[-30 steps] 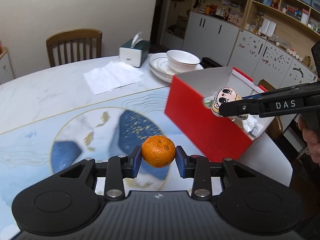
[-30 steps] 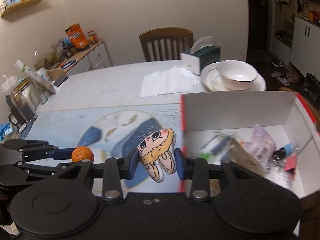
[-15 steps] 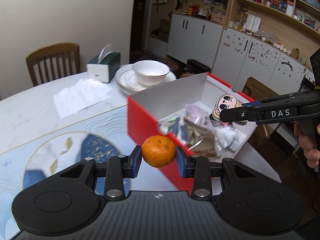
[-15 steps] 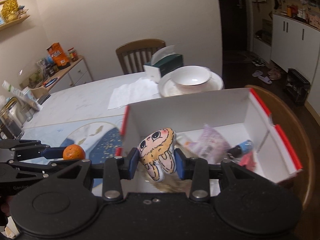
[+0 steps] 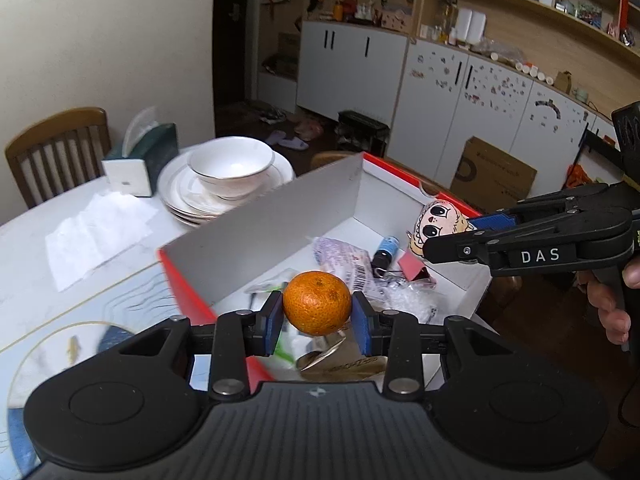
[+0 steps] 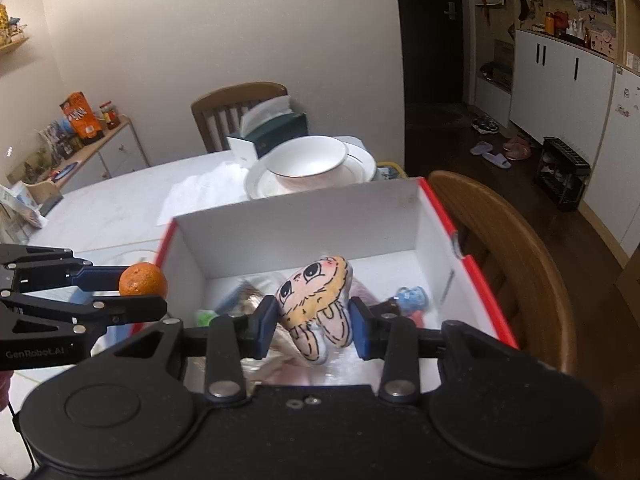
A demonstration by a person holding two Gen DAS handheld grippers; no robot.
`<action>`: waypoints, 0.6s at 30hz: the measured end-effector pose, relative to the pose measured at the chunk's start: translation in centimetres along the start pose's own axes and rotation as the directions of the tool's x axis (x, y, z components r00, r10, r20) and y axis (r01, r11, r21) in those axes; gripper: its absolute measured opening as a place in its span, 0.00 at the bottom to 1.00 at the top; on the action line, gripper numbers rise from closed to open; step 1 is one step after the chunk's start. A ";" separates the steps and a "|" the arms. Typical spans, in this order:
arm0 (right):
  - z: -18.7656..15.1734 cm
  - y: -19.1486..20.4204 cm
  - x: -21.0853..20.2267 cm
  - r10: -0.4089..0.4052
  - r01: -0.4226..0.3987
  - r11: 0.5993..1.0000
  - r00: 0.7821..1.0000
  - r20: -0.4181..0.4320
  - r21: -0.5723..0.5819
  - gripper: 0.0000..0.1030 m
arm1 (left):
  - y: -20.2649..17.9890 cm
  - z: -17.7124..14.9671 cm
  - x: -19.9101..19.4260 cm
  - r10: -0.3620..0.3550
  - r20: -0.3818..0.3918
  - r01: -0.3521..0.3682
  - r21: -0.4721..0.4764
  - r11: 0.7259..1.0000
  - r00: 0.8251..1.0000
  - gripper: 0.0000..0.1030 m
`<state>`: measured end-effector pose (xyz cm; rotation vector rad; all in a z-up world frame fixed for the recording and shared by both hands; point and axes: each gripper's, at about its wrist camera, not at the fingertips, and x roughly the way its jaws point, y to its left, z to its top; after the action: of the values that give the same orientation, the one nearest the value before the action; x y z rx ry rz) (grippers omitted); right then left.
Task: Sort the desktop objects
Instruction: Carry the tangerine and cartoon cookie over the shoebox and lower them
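Between our left tongs' (image 5: 317, 316) blue pads we are clenching a round, pitted orange mandarin (image 5: 317, 303); our right tongs (image 6: 313, 322) are squeezing a soft flat cartoon-faced plush (image 6: 316, 304) above the red-rimmed white cardboard box (image 6: 304, 220).

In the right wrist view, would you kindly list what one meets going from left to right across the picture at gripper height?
left gripper → orange → red-edged box's left wall → plush doll in the right gripper → blue item → box's right wall → wooden chair
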<state>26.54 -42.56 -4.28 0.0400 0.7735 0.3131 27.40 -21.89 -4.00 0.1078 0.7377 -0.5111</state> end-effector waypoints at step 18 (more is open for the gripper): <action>-1.4 -1.0 4.9 0.010 -0.019 0.998 0.987 -0.161 -0.053 0.36 | 0.2 1.3 6.5 0.036 -0.142 -0.032 0.033 0.999 0.989 0.34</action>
<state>29.11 -42.14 -8.83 -0.0311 0.9246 0.3538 32.35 -24.73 -7.44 0.1871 0.8661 -0.4857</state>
